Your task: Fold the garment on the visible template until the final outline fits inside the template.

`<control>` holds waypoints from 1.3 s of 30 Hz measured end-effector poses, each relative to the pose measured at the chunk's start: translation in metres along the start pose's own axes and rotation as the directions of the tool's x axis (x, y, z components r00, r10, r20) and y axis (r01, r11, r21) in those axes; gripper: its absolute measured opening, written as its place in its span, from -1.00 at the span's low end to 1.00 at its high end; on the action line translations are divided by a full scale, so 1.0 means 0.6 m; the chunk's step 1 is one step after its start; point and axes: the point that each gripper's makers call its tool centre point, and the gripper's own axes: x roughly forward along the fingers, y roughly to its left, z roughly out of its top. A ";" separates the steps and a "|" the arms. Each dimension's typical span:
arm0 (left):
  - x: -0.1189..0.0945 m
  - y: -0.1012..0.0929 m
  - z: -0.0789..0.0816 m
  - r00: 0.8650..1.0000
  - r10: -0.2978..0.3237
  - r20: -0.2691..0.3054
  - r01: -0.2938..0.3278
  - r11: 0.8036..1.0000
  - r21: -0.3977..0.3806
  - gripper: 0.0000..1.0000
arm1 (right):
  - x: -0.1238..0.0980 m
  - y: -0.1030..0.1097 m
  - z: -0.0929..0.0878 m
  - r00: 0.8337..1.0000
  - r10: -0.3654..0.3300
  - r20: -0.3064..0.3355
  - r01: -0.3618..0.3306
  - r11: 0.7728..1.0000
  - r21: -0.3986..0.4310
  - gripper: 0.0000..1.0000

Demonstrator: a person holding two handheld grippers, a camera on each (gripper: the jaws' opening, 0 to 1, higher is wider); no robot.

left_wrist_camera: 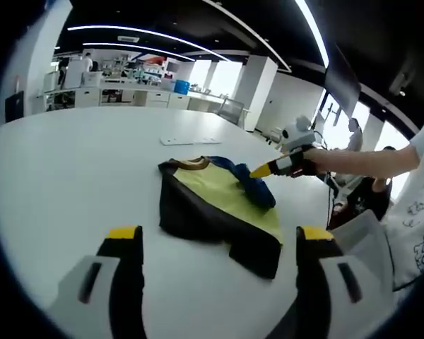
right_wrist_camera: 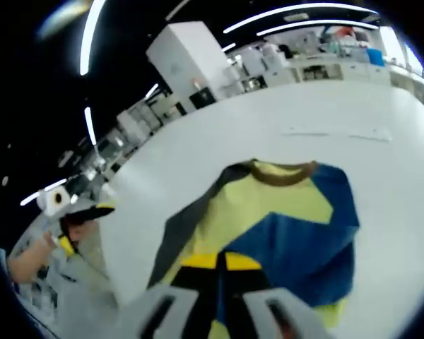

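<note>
Fabric is lying rumpled on the white table in the left gripper view: the garment, a soft shirt in yellow-green, black and blue with a brown collar, is sitting just beyond the left gripper, whose yellow-tipped black jaws are standing spread wide with nothing between them and not touching the cloth. On the far side of the garment the right gripper is reaching in from a person's arm, its yellow tip pressing into the bunched blue sleeve part (whether it is pinching cloth is hard to make out from here). Beyond the garment, a flat pale strip is lying on the table, too small to identify. No template outline is making itself out around the garment.

From the right gripper view the garment is spreading out directly ahead, collar farthest away, blue panel folded over the yellow middle. The right gripper is showing its two yellow tips pressed together over the blue cloth at the garment's near edge; the cloth between them is hidden, so a grip cannot be confirmed. Beside the garment's dark edge the left gripper is hovering, blurred and partly cut off.
</note>
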 end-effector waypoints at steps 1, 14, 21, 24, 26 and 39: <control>0.000 0.001 -0.002 1.000 0.002 -0.002 -0.002 1.000 -0.003 0.73 | 0.006 -0.001 -0.006 1.000 -0.002 -0.014 0.002 1.000 -0.008 -1.00; 0.014 0.003 -0.007 1.000 -0.007 -0.016 0.006 1.000 -0.011 0.73 | 0.026 -0.015 -0.023 0.999 -0.013 -0.049 0.012 1.000 -0.009 -1.00; 0.018 -0.005 -0.002 1.000 -0.015 -0.018 0.015 1.000 0.000 0.73 | 0.008 -0.005 -0.018 1.000 0.013 -0.001 -0.013 0.992 -0.122 -0.62; 0.019 -0.007 -0.001 1.000 -0.020 -0.016 0.020 1.000 0.003 0.73 | -0.002 -0.006 -0.018 1.000 0.016 0.010 -0.014 0.991 -0.132 -0.39; 0.020 -0.012 -0.001 1.000 -0.022 -0.018 0.022 1.000 0.006 0.73 | -0.008 -0.005 -0.016 0.999 0.023 0.030 -0.018 0.988 -0.155 -0.17; 0.015 -0.017 -0.002 0.999 -0.036 -0.026 0.037 0.999 0.018 0.75 | -0.045 -0.042 -0.017 0.997 -0.016 0.077 0.033 0.973 -0.227 0.94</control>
